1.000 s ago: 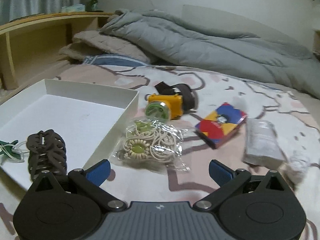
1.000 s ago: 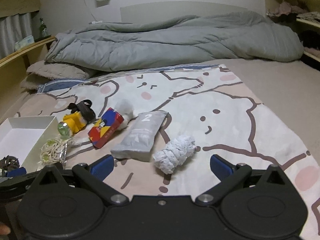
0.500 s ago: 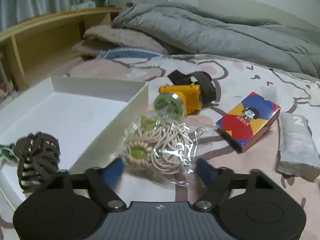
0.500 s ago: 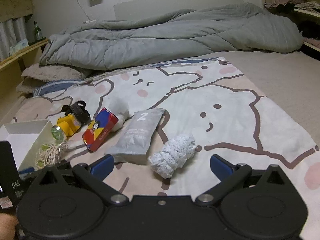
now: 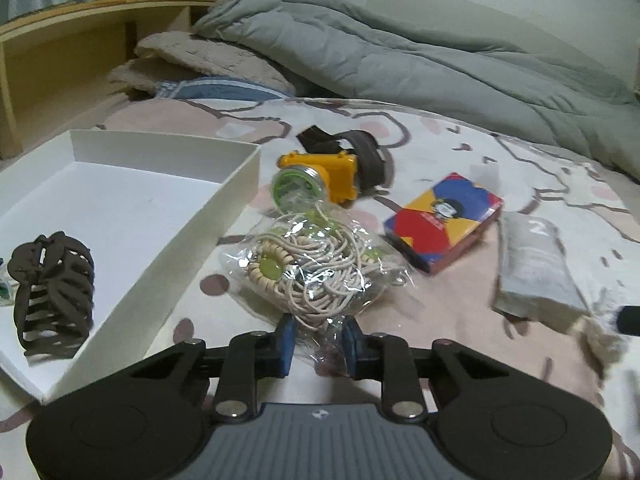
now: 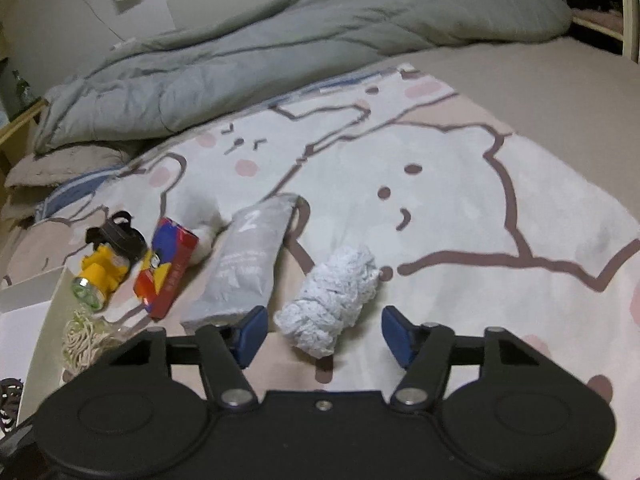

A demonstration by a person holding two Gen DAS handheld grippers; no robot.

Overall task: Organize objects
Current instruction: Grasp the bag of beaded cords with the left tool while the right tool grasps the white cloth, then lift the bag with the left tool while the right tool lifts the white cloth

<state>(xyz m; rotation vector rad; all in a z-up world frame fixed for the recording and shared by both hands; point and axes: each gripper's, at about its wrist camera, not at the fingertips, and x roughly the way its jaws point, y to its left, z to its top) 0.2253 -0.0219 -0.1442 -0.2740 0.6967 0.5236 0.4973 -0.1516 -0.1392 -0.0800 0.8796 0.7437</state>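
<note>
1. My left gripper (image 5: 318, 344) was closing on the near edge of the clear bag of cord (image 5: 316, 264); the plastic sat between the narrowed pads, though I could not tell how firmly.
2. That bag lay on the bedsheet (image 6: 460, 184) just beside the white box (image 5: 168, 248), its long axis running away from me toward the yellow headlamp (image 5: 320, 178).
3. My right gripper (image 6: 324, 334) was closing, half-wide, astride the white rag roll (image 6: 334, 300), pads not yet touching; the roll pointed obliquely away, up to the right.
4. I judged the step as picking up; next, both needed a firm pinch, then a lift toward the box, where a brown hair claw (image 5: 52, 294) already sat.
</note>
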